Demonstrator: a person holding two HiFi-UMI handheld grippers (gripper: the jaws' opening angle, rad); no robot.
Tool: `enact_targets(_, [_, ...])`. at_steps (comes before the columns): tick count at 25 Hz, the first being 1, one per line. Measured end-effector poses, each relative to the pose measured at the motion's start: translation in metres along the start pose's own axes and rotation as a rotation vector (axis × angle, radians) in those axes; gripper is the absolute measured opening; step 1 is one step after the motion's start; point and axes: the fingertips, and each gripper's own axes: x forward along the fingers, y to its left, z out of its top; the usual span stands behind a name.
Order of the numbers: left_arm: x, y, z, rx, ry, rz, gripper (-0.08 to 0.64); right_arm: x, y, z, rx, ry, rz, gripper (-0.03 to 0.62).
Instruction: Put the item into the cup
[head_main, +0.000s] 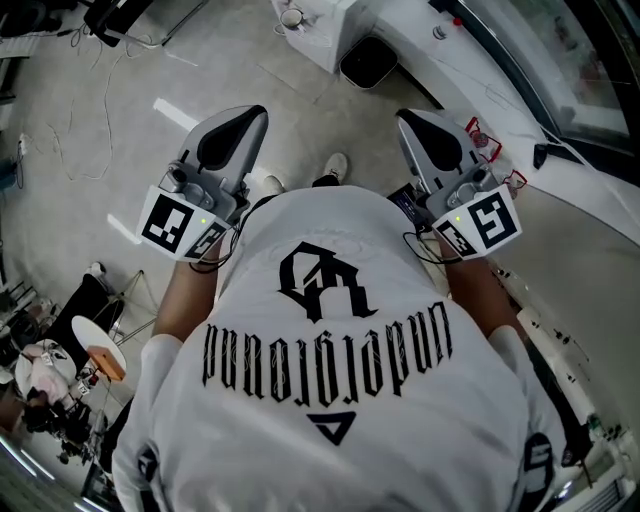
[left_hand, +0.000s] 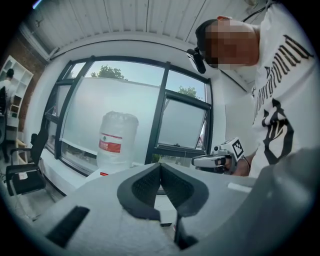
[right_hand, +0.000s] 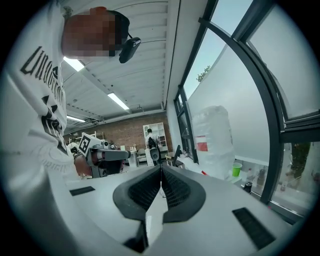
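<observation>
My left gripper and right gripper are held up at chest height in front of a person's white printed shirt, far above the floor. In the left gripper view the left gripper has its jaws pressed together with nothing between them. The right gripper is shut and empty too. Each gripper shows in the other's view: the right gripper and the left gripper. A small green cup stands far off on a window ledge. I see no item for the task.
A large water jug stands by the window; it shows again as the jug. Below, the head view has a white counter, a dark bin, cables on the floor and a small round table.
</observation>
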Motion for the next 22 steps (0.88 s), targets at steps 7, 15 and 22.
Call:
enact_targets(7, [-0.049,0.013,0.003,-0.004,-0.007,-0.026,0.012,0.019,0.047,-0.001,-0.002,0.002,-0.024,0.017])
enact_targets(15, [-0.119,0.038,0.004,-0.008,-0.016,-0.034,0.012,0.045,0.108,0.001,-0.017,0.002,-0.057,0.017])
enact_targets(22, [-0.177,0.051,0.003,0.003,-0.031,-0.062,0.012,0.064,0.167,-0.003,-0.042,-0.001,-0.080,0.017])
